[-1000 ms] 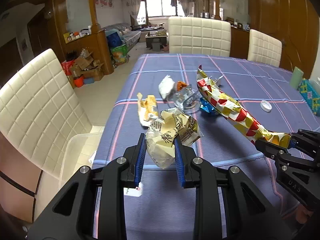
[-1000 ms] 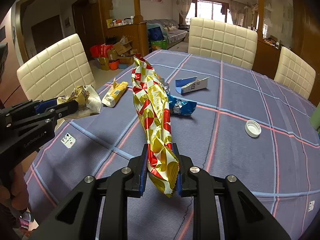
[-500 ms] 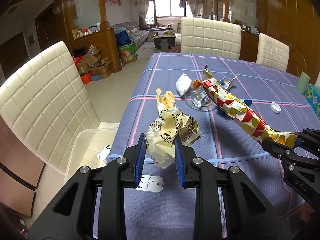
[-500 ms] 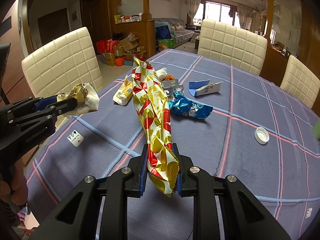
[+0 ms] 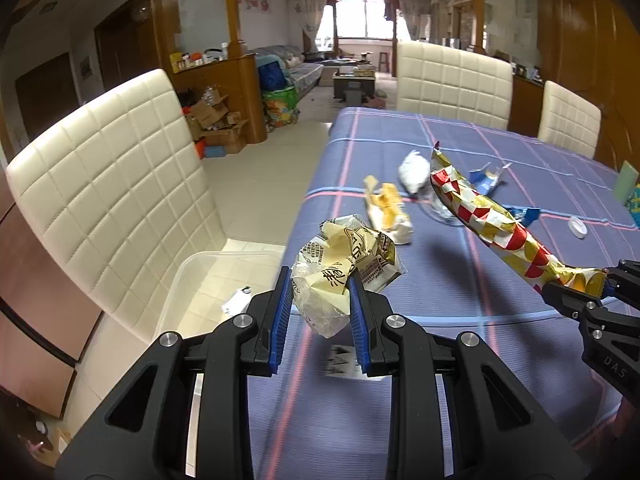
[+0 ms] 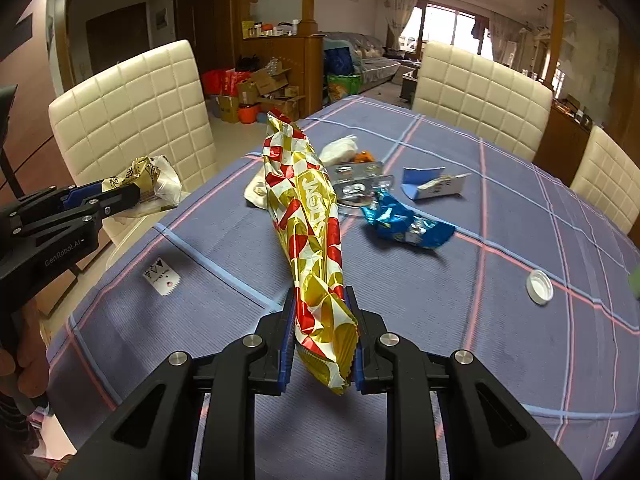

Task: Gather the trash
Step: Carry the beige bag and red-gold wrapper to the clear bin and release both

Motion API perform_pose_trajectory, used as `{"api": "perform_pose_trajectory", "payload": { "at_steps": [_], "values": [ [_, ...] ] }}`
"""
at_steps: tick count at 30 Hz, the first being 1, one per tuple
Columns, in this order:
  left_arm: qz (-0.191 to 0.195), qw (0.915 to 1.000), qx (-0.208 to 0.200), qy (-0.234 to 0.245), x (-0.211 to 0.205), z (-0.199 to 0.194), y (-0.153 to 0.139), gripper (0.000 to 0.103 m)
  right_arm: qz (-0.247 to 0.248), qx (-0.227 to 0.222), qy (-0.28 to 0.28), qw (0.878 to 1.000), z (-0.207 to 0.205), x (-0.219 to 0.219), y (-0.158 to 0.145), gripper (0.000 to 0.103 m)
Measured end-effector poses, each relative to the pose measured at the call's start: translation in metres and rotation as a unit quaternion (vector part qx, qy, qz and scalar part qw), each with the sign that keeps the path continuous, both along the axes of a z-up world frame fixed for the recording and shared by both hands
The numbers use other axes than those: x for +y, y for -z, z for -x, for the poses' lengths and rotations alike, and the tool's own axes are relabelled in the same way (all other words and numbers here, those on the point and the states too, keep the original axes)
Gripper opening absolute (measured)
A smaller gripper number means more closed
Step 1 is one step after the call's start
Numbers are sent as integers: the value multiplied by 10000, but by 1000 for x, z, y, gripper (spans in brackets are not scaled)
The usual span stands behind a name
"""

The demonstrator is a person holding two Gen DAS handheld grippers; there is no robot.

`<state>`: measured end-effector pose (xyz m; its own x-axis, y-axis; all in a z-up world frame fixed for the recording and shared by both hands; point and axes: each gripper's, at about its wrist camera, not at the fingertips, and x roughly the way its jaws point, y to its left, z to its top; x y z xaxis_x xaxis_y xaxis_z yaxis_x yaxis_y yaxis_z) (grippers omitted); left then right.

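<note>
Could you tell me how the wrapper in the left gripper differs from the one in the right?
The pale yellow wrapper is crumpled into a short wad; the red-and-gold bag is long and stretched out. Both are clamped, by the left gripper and right gripper.

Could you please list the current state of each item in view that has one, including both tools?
Left tool: shut on crumpled cream wrapper, lifted.
Right tool: shut on red-gold foil bag, lifted.
Blue wrapper: crumpled, lying on table.
White cap: loose on table.
Clear bin: open.
</note>
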<state>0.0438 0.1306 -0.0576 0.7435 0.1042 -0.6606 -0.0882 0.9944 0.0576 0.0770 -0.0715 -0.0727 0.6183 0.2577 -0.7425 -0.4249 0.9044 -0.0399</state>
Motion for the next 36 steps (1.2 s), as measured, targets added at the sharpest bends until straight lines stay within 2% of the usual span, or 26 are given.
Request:
{"api": "perform_pose_trajectory", "payload": {
  "at_steps": [23, 36],
  "values": [
    [-59, 9957, -18, -926, 92, 22, 11, 29, 209, -114, -790, 9966, -11, 92, -3, 22],
    [-96, 9940, 13, -1094, 123, 14, 15, 29, 291, -192, -1062, 9937, -27, 132, -4, 22]
  ]
}}
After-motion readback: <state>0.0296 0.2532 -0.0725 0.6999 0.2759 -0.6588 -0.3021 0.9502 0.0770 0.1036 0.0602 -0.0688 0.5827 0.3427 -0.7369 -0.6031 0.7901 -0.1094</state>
